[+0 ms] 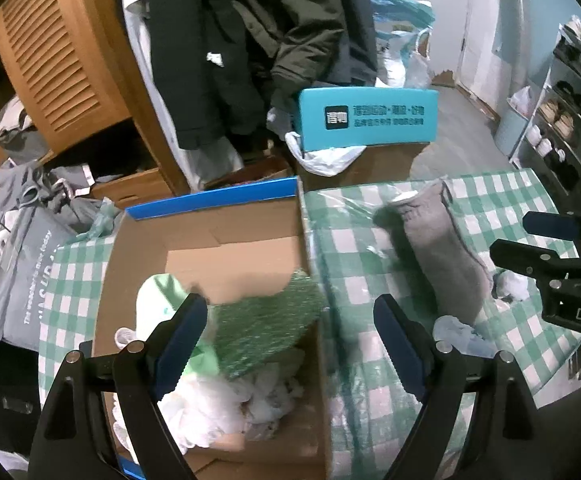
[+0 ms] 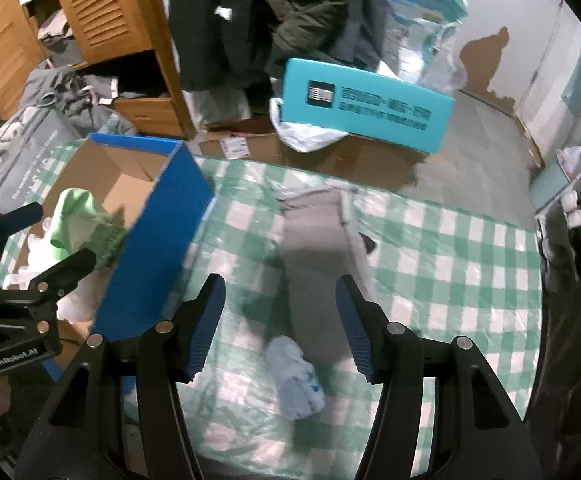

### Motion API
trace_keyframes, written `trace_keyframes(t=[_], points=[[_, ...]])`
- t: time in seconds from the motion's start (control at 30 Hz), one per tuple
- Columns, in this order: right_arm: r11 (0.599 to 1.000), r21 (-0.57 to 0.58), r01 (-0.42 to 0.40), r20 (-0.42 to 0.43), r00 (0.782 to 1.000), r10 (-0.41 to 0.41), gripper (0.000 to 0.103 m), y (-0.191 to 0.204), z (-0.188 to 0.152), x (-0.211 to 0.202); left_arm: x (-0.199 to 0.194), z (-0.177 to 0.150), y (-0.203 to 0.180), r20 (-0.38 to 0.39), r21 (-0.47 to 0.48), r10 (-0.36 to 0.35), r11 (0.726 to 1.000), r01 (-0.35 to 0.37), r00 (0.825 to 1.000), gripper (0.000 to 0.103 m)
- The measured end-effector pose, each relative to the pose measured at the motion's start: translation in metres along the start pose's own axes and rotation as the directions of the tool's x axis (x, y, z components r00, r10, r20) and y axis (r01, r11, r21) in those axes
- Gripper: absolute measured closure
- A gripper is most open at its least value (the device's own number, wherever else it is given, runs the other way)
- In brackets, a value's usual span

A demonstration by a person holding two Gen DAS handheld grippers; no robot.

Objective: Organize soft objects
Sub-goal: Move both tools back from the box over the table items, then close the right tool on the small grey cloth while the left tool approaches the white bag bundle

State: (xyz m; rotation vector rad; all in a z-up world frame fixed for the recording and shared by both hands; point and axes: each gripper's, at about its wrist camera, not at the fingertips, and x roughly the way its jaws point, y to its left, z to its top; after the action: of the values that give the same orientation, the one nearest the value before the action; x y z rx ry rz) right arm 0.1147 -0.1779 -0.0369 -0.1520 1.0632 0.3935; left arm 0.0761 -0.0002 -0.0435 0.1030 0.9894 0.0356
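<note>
Two grippers hang over a table covered in a green-and-white checked plastic cloth (image 2: 450,248), each with its jaws spread wide and holding nothing. Largest on the cloth is an open brown cardboard box with blue outer walls (image 2: 158,248), standing at the left side of the table. Inside it lie crumpled white plastic bags (image 1: 226,396), a dark green mesh-textured piece (image 1: 262,320) and a pale green soft cloth (image 1: 162,296). The left gripper (image 1: 290,340) hovers above the near part of the box, so that the mesh piece and the white bags sit between and just beyond its jaws, without touching them.

Right of the box, a long grey folded garment (image 2: 314,264) lies flat on the cloth, running from far to near. The right gripper (image 2: 280,328) is above its near end, the grey fabric reaching in between the jaws. Just beside that end, also between the jaws, rests a small crumpled white-and-blue cloth (image 2: 294,380).

From the left wrist view the box interior is laid open, and the garment shows a dark patch along its left edge. From the right wrist view the blue outer wall hides most of the contents, while the small cloth is seen plainly. Beyond the table, a turquoise printed carton (image 1: 370,116) stands on the floor.
</note>
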Motion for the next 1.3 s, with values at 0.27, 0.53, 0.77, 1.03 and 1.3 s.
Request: trace_keyframes(t=[0.27,0.53,0.77,1.03,1.3], points=[[0.999,0.038,0.021,-0.014,1.000,-0.020,0.045,-0.031,-0.017,-0.002,0.007,0.002,-0.027,-0.032,0.022,-0.026,0.999,0.027,0.999,0.016],[0.995,0.089,0.044,-0.033,0.999,-0.041,0.044,-0.062,-0.033,0.001,0.022,0.001,-0.056,-0.075,0.050,-0.033,0.998,0.037,0.997,0.016],[0.989,0.126,0.083,-0.055,0.995,-0.077,0.044,-0.088,-0.046,0.006,0.037,-0.006,-0.078,-0.127,0.082,-0.041,0.995,0.052,0.991,0.016],[0.981,0.170,0.093,-0.090,0.993,-0.079,0.044,-0.108,-0.057,0.016,0.051,-0.010,-0.095,-0.169,0.094,-0.043,0.994,0.060,0.985,0.016],[0.975,0.195,0.106,-0.117,0.990,-0.084,0.044,-0.120,-0.063,0.025,0.066,-0.016,-0.105,-0.224,0.095,-0.065,0.992,0.088,0.972,0.016]])
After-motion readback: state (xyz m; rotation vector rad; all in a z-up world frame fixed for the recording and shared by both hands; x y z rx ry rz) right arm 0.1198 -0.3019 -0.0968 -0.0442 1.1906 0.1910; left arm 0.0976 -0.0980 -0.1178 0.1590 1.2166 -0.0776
